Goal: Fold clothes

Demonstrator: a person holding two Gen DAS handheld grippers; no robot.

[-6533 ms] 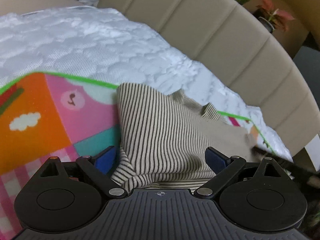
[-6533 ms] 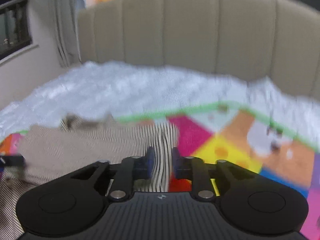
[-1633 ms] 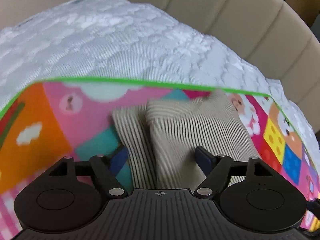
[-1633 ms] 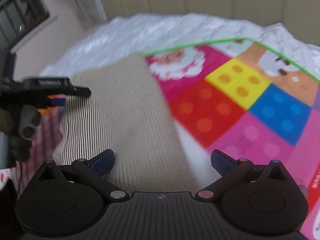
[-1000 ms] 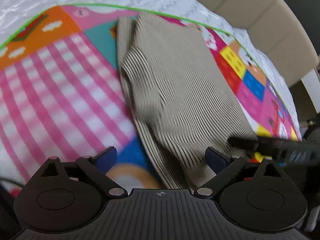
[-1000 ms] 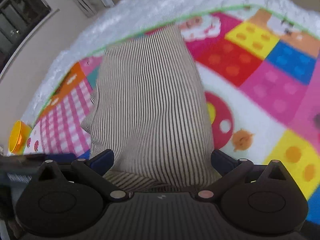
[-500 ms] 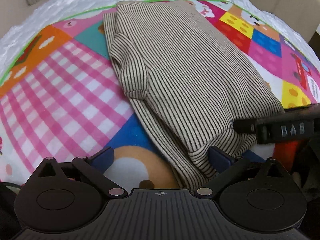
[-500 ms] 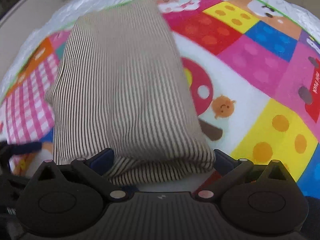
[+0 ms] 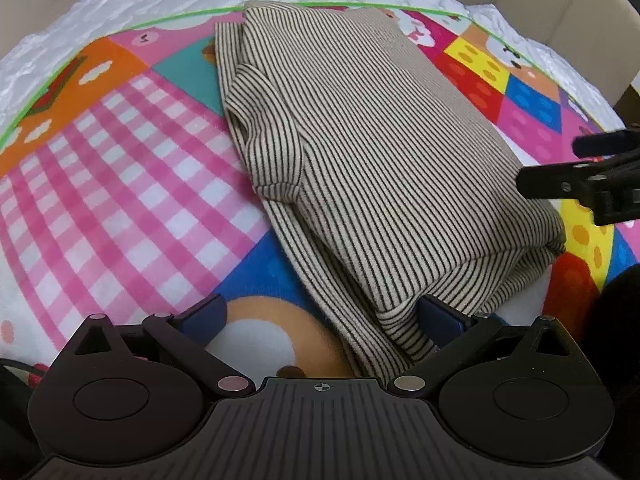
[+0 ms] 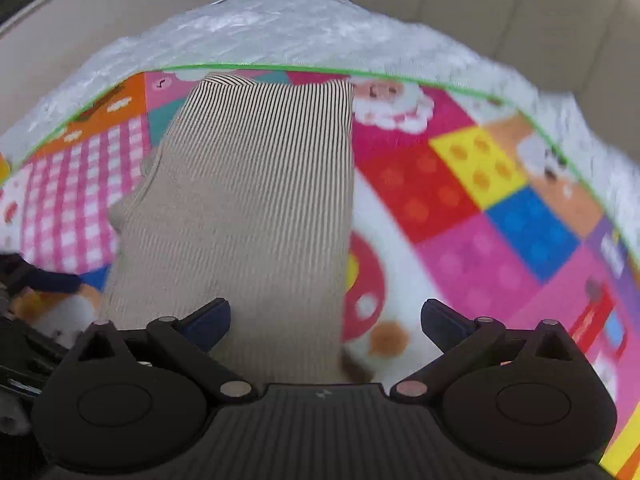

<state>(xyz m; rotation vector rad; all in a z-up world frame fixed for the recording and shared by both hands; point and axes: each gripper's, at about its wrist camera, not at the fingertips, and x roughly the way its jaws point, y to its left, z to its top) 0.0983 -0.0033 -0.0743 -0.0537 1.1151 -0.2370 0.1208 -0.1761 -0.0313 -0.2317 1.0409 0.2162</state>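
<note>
Two claws standing apart, gripping nothing: left claw [image 9: 320, 316] at near end of striped sweater [image 9: 372, 140], right claw [image 10: 326, 320] hovering over same end. Sweater lying on play mat [image 9: 120, 200] atop bed, folded into long layered strip; long axis running away from claws toward headboard [image 10: 440, 12]. Judgement: lengthwise folds lying complete; strip fitting either pending crosswise fold or finished bundle.

The striped garment [image 9: 384, 152] was soft ribbed knit cloth. The play mat [image 9: 120, 184] looked fuzzy and matt; the white bedcover [image 10: 280, 28] was quilted and slightly shiny.
</note>
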